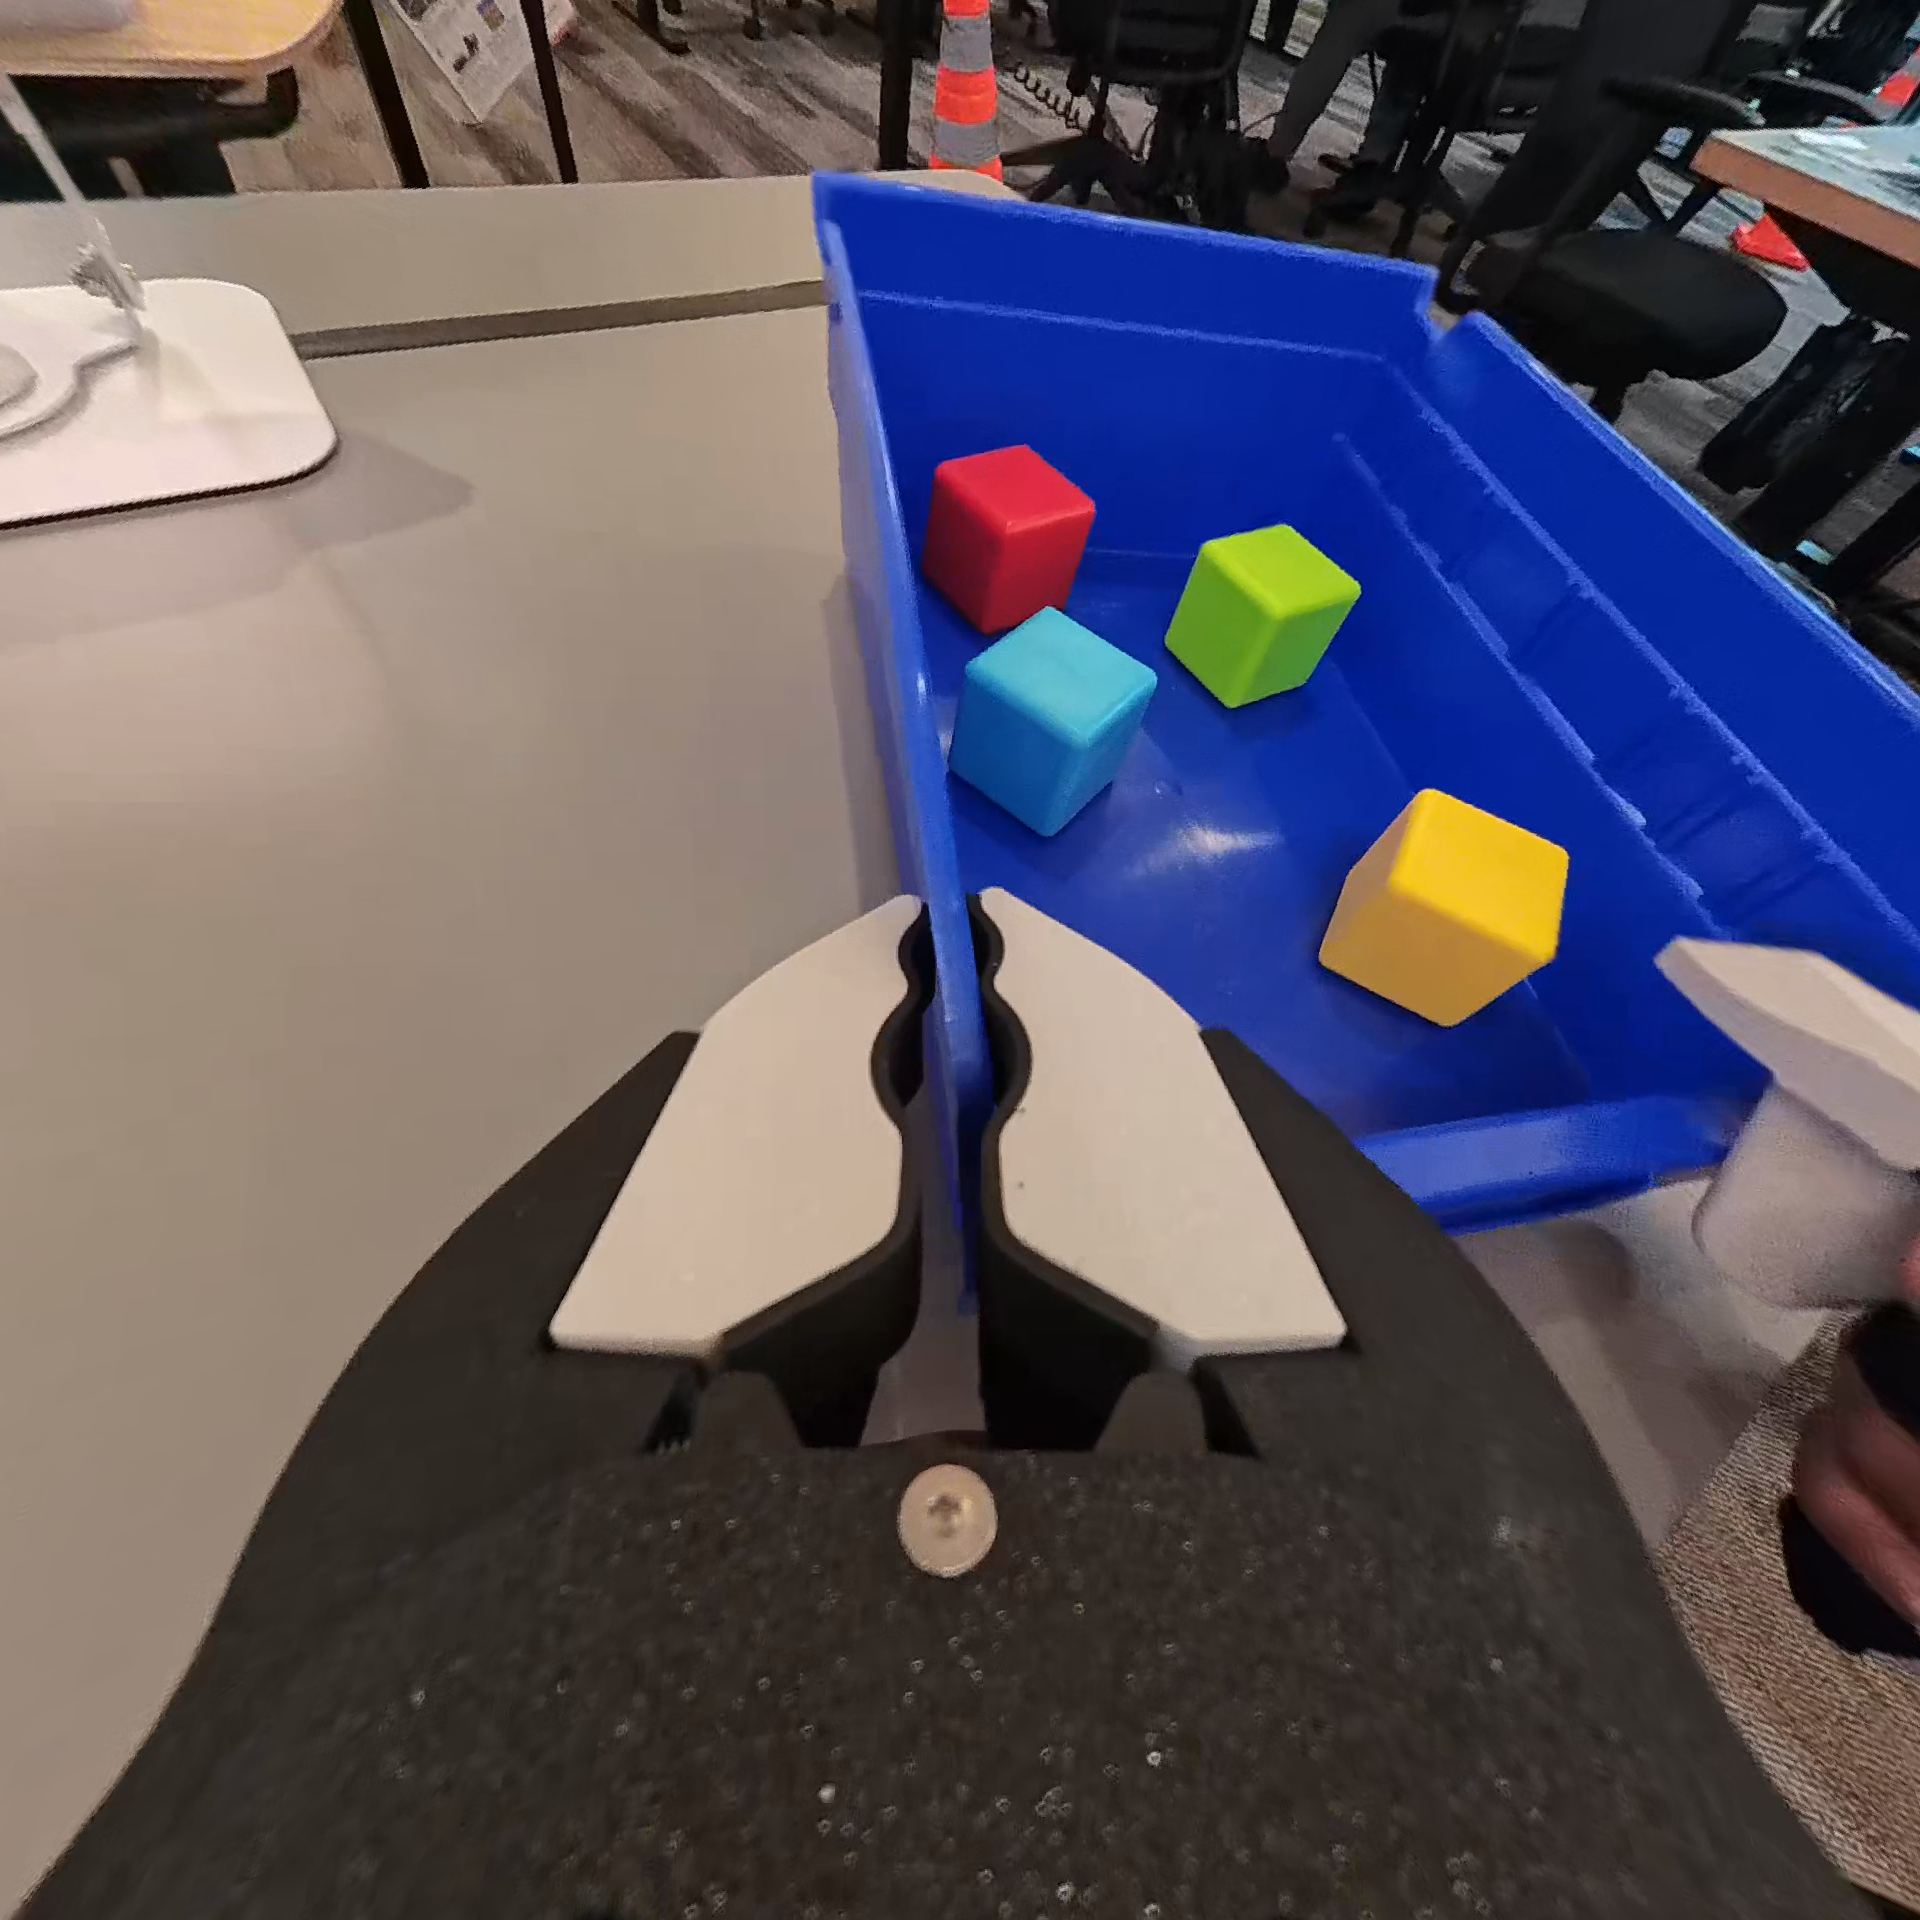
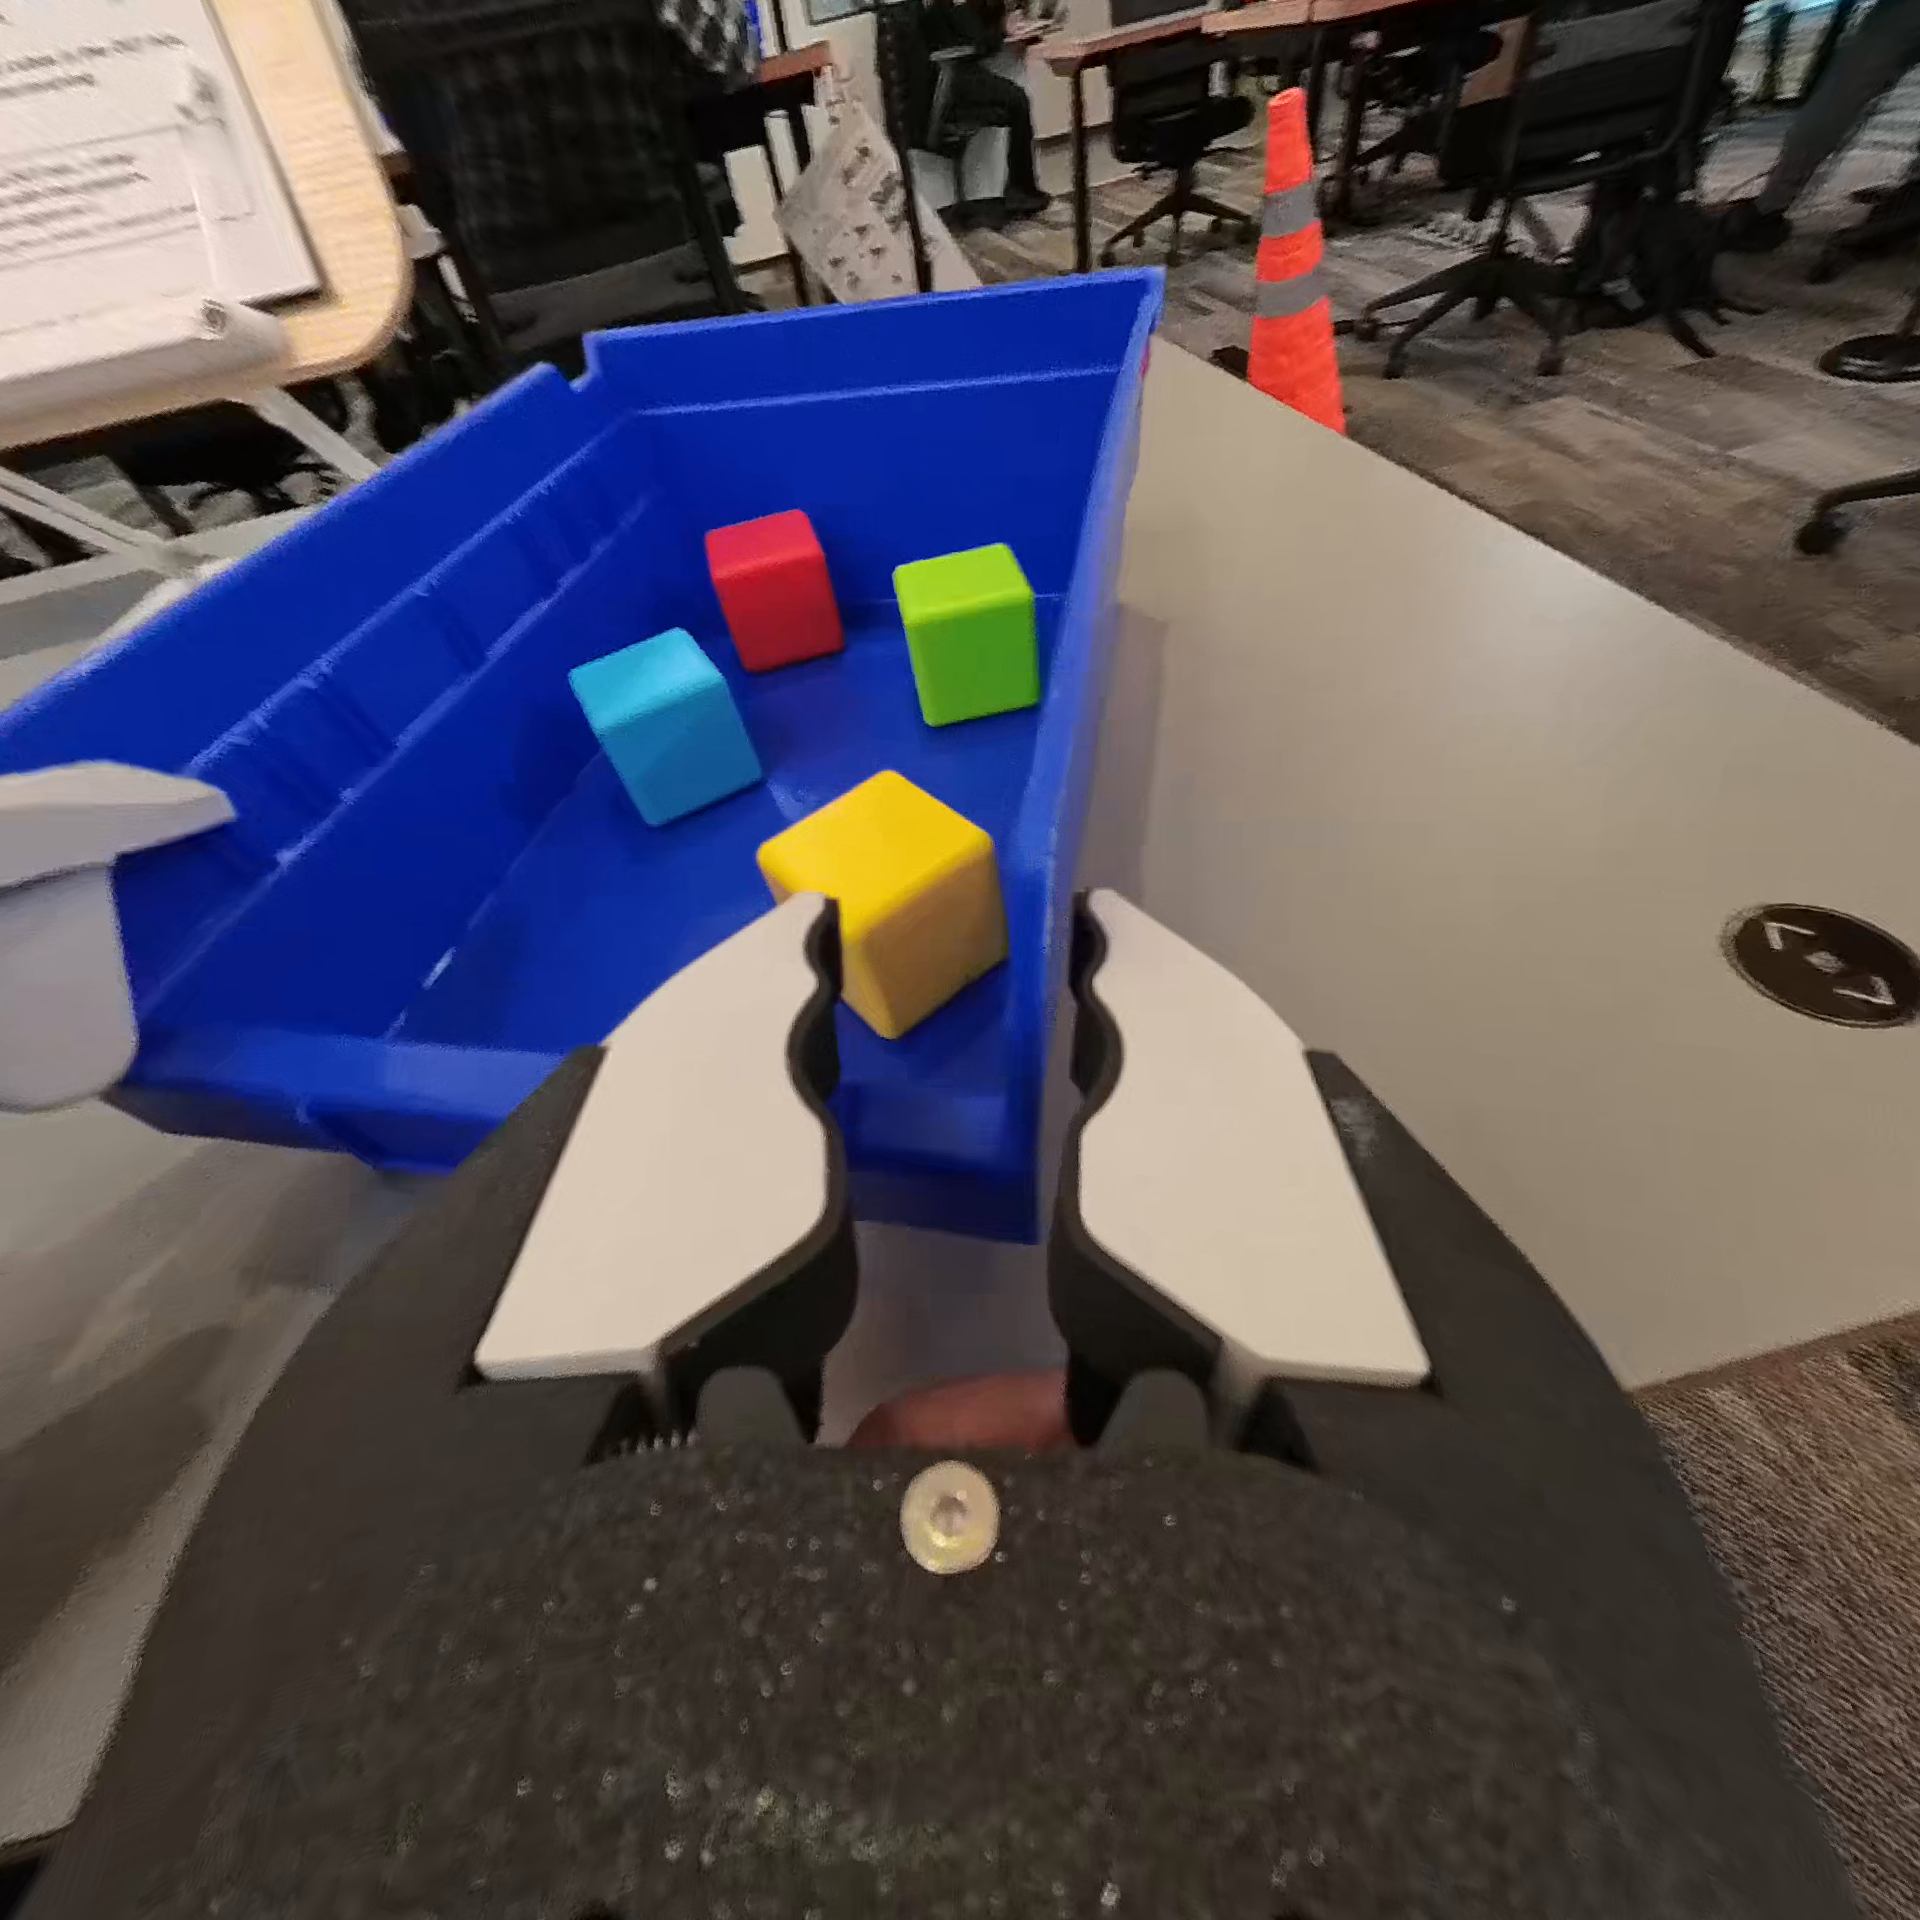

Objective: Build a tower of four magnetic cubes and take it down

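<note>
Two matching grippers, left gripper (image 1: 951, 914) and right gripper (image 2: 951, 914): speckled black foam-like bodies, pale grey fingers (image 2: 686, 1164) with wavy black inner pads, silver screw (image 2: 950, 1525) centred behind.

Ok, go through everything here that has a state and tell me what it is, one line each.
Left tongs: shut on the blue bin's side wall.
Right tongs: open, straddling the other wall.
Blue bin: open-topped, tilted.
Red cube, cyan cube, green cube, yellow cube: loose in bin, unstacked.
</note>
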Demonstrator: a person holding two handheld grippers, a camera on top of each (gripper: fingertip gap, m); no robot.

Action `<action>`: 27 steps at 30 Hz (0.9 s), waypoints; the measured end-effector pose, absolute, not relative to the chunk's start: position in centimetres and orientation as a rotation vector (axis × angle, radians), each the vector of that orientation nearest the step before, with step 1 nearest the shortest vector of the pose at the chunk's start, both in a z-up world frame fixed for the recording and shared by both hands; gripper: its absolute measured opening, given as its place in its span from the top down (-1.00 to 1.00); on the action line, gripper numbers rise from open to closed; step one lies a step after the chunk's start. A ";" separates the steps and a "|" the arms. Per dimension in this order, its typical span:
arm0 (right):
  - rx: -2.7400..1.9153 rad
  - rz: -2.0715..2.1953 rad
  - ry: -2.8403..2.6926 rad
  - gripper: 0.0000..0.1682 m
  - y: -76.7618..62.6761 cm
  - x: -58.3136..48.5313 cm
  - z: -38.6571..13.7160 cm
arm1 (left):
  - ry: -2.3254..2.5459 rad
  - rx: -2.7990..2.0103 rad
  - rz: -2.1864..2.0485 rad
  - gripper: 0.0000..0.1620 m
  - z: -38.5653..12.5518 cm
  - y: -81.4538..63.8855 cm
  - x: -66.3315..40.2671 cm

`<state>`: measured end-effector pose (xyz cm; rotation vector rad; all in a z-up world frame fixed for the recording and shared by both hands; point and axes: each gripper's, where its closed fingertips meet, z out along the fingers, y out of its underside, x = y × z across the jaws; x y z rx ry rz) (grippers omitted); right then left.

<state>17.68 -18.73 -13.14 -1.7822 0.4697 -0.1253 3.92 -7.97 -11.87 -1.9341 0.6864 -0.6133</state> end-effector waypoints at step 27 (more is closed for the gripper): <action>-1.791 0.157 0.210 0.95 -7.9 -10.1 -10.7 | 0.289 -1.978 -0.190 0.96 -11.3 -5.2 -28.8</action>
